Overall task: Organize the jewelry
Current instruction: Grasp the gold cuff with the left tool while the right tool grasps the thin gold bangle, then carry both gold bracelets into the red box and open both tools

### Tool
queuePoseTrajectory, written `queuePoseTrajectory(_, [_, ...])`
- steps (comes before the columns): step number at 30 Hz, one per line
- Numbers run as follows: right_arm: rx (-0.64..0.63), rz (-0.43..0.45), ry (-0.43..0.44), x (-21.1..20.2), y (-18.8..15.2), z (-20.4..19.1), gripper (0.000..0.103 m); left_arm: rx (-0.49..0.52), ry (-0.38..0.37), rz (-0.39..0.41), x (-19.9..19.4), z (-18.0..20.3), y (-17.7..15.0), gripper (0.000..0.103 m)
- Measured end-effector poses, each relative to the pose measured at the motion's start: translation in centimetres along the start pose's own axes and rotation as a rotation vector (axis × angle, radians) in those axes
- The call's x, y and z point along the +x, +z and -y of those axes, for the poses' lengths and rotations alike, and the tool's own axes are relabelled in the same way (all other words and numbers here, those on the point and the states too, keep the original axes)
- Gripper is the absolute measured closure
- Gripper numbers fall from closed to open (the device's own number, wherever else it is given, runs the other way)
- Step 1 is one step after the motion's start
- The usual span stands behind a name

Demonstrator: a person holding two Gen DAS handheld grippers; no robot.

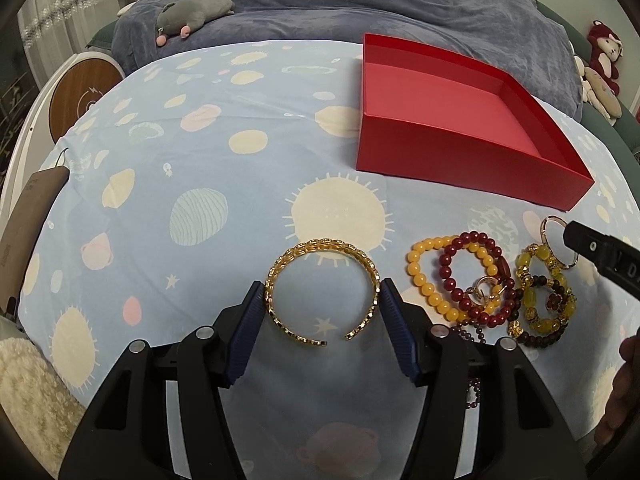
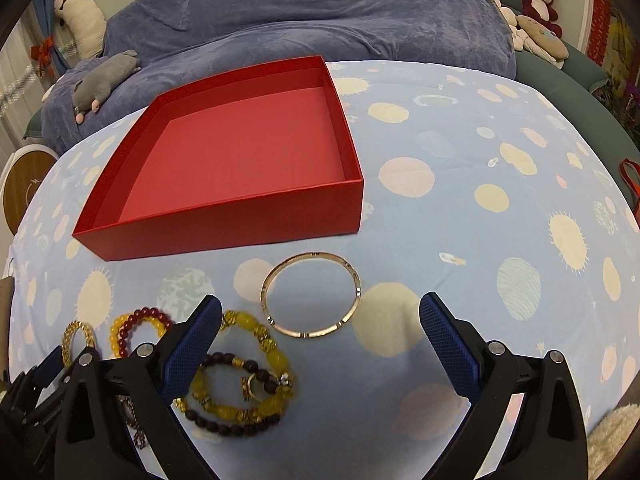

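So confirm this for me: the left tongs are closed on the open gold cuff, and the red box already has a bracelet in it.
One thing is wrong: the red box is empty, as the right wrist view shows. The left tongs are indeed closed on the open gold cuff, seen in the left wrist view.

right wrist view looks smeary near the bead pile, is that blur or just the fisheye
Right wrist view: motion blur smears the yellow bead bracelet, while the thin bangle and red box look sharper. Left wrist view: sharp, only fisheye bending.
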State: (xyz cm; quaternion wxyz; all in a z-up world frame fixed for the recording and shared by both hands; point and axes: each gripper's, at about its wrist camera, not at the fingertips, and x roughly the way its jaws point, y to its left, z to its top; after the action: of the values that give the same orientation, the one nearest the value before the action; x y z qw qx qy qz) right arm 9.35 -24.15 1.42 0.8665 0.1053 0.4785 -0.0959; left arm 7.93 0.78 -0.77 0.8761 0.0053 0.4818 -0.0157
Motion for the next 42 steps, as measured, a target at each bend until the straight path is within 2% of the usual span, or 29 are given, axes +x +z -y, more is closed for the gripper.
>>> queuePoseTrajectory(7, [-0.019, -0.056, -0.004, 3.0, 0.5, -0.2, 0.025, 0.007, -0.002, -0.011, 0.5, -0.2, -0.1, 0.047])
queuePoseTrajectory(9, [-0.05, -0.041, -0.016, 2.9, 0.2, -0.6, 0.026, 0.015, -0.002, -0.012, 0.6, -0.1, -0.1, 0.047])
queuePoseTrajectory(14, [-0.089, -0.016, -0.014, 2.2, -0.2, -1.0, 0.043, 0.024, 0.006, -0.016, 0.7, 0.2, -0.2, 0.047])
queuePoseTrajectory(21, [-0.071, -0.027, -0.003, 1.4, -0.4, -0.5, 0.043, 0.03, 0.013, -0.018, 0.6, 0.4, -0.2, 0.047])
queuePoseTrajectory(29, [-0.061, 0.008, 0.03, -2.8, -1.0, 0.4, 0.043, 0.04, 0.032, 0.009, -0.5, 0.8, -0.1, 0.047])
queuePoseTrajectory(32, [-0.077, 0.024, 0.054, -4.4, -0.8, 0.4, 0.043, 0.032, 0.009, 0.006, -1.4, 0.9, 0.3, 0.047])
queuePoseTrajectory(37, [-0.106, 0.068, 0.107, -6.2, 2.5, -0.1, 0.043, 0.061, -0.051, 0.07, -3.6, 1.9, 3.8, 0.047])
queuePoseTrajectory(42, [-0.114, 0.105, 0.167, -5.5, 8.3, -1.1, 0.043, 0.124, -0.098, 0.16, -4.1, 4.2, 11.2, 0.047])
